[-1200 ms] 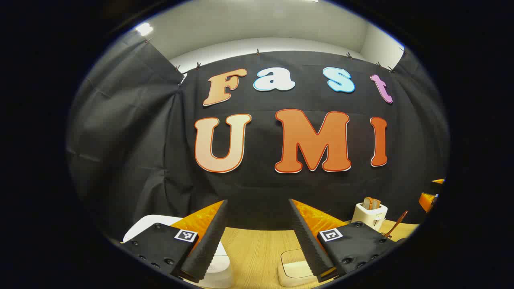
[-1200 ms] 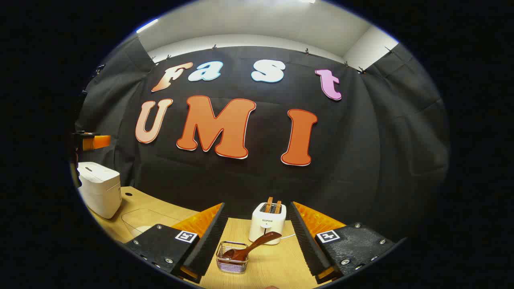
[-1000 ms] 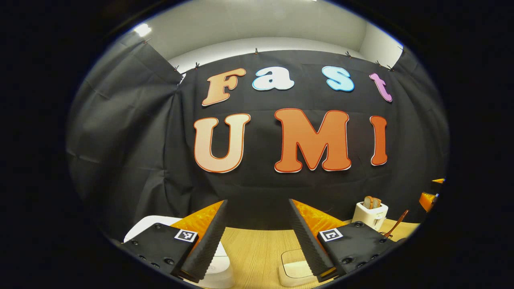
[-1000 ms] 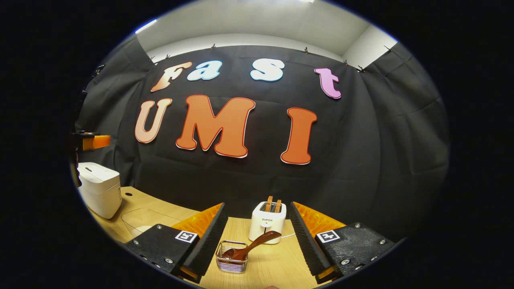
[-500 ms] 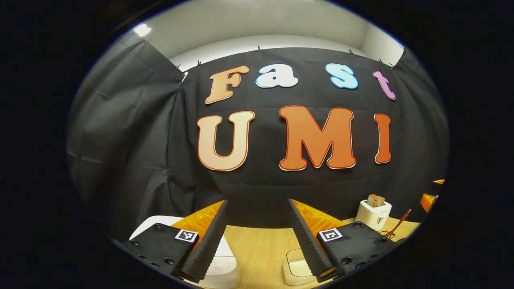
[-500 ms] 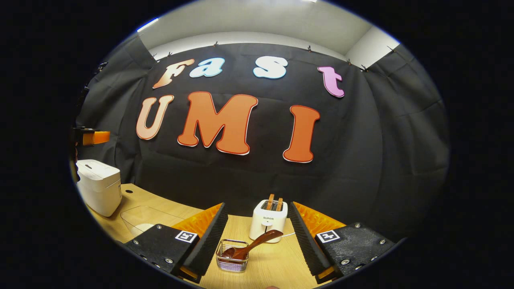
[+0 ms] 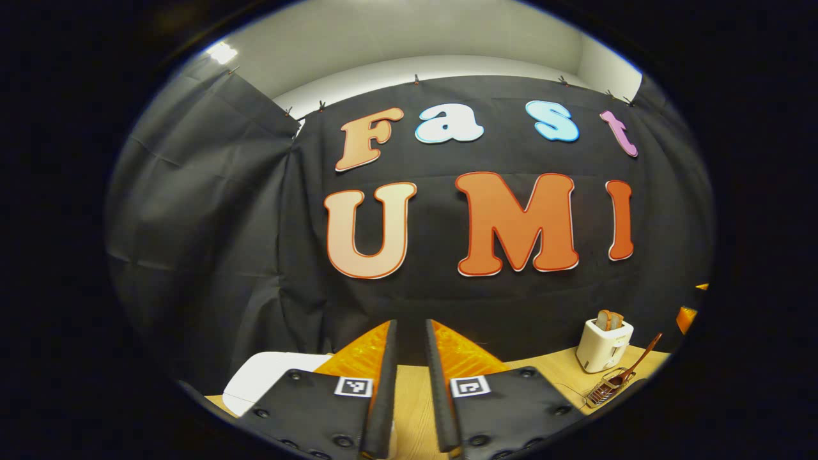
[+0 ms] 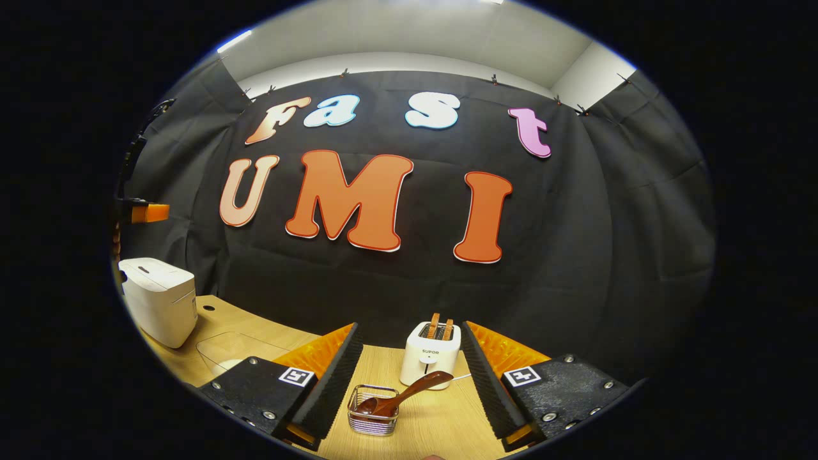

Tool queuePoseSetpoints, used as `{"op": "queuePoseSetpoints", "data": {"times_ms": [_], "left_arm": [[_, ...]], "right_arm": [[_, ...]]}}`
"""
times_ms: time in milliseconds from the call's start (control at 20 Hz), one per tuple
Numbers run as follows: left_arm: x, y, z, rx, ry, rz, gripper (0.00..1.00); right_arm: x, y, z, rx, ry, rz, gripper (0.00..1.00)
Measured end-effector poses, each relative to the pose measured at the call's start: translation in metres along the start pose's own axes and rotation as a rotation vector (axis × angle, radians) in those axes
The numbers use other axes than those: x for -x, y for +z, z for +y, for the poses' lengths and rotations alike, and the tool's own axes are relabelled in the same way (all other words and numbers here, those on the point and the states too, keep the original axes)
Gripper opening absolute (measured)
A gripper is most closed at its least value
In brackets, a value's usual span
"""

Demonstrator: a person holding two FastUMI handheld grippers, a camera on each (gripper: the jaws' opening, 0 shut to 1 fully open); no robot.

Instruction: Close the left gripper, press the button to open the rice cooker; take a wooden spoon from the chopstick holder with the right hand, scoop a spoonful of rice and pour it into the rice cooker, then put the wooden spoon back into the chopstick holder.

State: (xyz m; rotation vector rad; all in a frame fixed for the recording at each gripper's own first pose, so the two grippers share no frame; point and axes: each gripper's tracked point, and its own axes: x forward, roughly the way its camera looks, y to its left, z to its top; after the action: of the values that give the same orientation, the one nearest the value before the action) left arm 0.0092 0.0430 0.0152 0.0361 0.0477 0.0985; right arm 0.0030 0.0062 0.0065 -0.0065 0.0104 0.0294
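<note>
My left gripper (image 7: 409,390) has its two fingers drawn almost together, a thin strip of the wooden surface (image 7: 549,374) showing between them and nothing held. Just beyond its left finger, low and partly hidden behind it, sits the white rice cooker (image 7: 271,380); I cannot tell from here whether the lid is up. Farther off to the right of this gripper stand the wire chopstick holder (image 7: 604,390) with the wooden spoon (image 7: 639,361) leaning out of it, and behind them the white toaster (image 7: 602,345) with bread in its slots.

My right gripper (image 8: 409,383) has its fingers wide apart and empty. Between them, close in front, the chopstick holder (image 8: 374,409) rests on the surface (image 8: 434,418), the wooden spoon (image 8: 402,394) lying in it with its handle tilted up toward the right. The toaster (image 8: 429,356) is just behind. Well off to the left sit a clear container (image 8: 230,351) and, beyond it, the rice cooker (image 8: 160,300) with its lid down
</note>
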Motion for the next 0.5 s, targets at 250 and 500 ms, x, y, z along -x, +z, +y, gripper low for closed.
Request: {"op": "queuePoseSetpoints", "data": {"times_ms": [250,500], "left_arm": [[-0.011,0.001,0.043,0.006,0.08,0.073,0.04],[-0.017,-0.018,0.076,0.025,0.119,0.2,0.04]], "right_arm": [[0.002,-0.002,-0.003,0.002,-0.006,0.011,0.92],[0.003,0.0,-0.01,0.0,-0.018,0.009,0.92]]}}
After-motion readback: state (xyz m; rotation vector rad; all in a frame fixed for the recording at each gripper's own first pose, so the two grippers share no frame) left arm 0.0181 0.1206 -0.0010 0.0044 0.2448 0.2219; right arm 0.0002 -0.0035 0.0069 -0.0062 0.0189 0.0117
